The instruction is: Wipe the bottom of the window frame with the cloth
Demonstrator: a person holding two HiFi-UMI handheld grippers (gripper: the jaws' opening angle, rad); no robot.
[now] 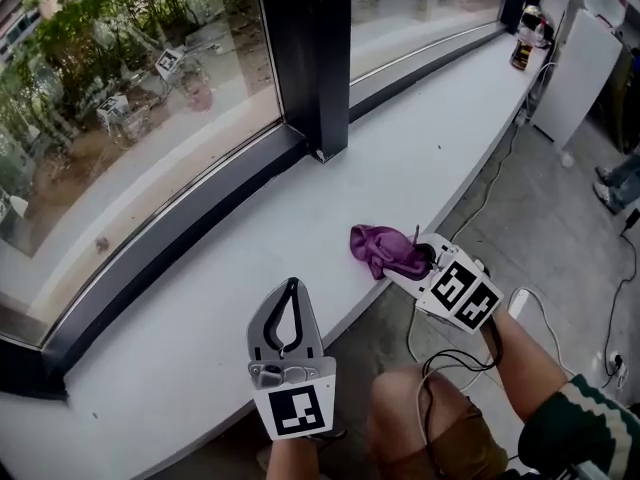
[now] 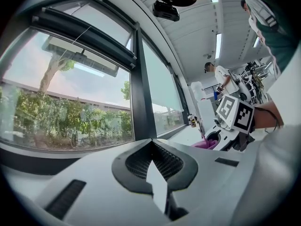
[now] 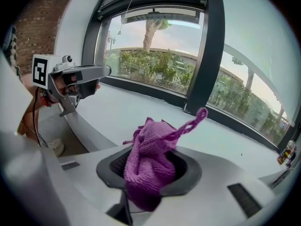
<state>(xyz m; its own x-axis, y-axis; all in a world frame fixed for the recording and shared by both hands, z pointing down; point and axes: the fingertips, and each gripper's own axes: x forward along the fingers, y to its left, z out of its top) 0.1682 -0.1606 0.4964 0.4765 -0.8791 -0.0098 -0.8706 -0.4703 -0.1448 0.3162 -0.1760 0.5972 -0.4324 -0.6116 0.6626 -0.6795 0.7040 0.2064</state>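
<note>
The purple cloth (image 1: 385, 250) is bunched between the jaws of the right gripper (image 1: 418, 256), which are closed on it. One thin loop of the cloth sticks out to the upper side. The cloth hangs over the white sill (image 1: 200, 318), near its front edge and well apart from the dark bottom of the window frame (image 1: 180, 238). The left gripper (image 1: 292, 288) is above the sill, nearer to the person. Its jaws are together and nothing is between them.

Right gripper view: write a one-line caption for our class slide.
Right gripper shut on a purple cloth, white sill and dark window frame ahead.
</note>
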